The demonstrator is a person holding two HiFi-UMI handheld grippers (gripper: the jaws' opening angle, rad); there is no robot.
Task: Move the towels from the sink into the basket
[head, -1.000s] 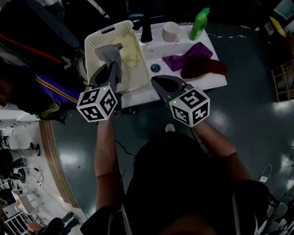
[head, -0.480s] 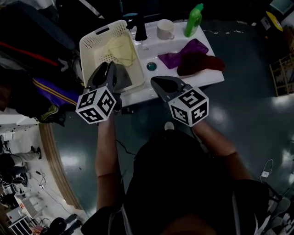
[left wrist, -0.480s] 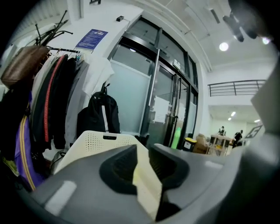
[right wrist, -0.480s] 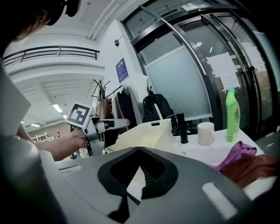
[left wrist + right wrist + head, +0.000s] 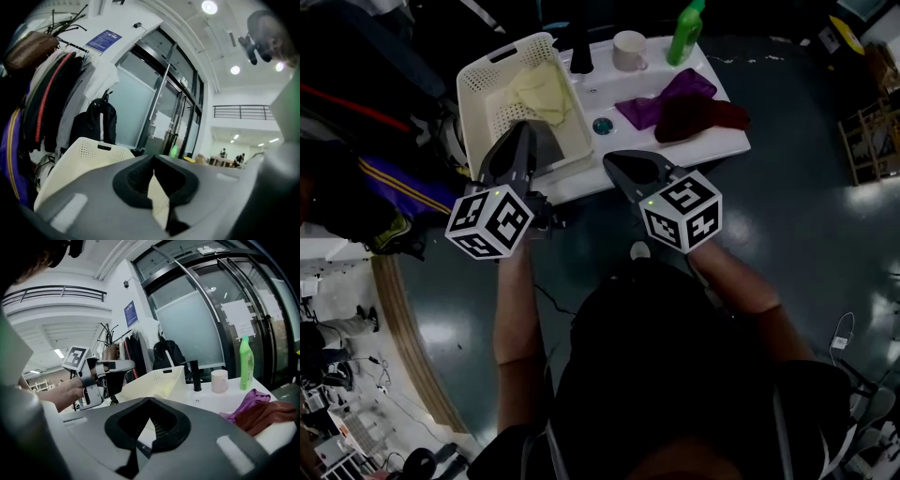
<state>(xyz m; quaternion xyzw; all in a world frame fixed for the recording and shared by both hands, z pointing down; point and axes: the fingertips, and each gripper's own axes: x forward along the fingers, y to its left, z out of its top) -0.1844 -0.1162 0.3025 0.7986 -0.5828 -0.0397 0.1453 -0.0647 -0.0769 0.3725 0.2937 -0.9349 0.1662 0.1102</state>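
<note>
- We are seeing the white basket (image 5: pixel 483 89) standing with the sink (image 5: pixel 614 92) stretching out from its right side.
- Inside the basket a yellow towel (image 5: pixel 542 89) is lying toward the far end, and a grey towel (image 5: pixel 549 142) is lying at the near end.
- The left gripper (image 5: pixel 523 131) is hovering over the basket's near edge, just beside the grey towel. Its jaws have just been closing and are now meeting tip to tip with nothing between them.
- The right gripper (image 5: pixel 611 161) is hanging just right of the basket's near corner. Its jaws are pressing together and gripping nothing.
- A purple towel (image 5: pixel 661 98) and a dark red towel (image 5: pixel 703 117) are lying in the sink, right of the basket. They are touching each other, with the red one farther from the basket.
- The drain (image 5: pixel 602 126) is showing between the basket and the purple towel.
- Past the basket's far right corner we are seeing a black faucet (image 5: pixel 578 52), a cup (image 5: pixel 629 49) and a green bottle (image 5: pixel 685 33), in that order going away from the basket.
</note>
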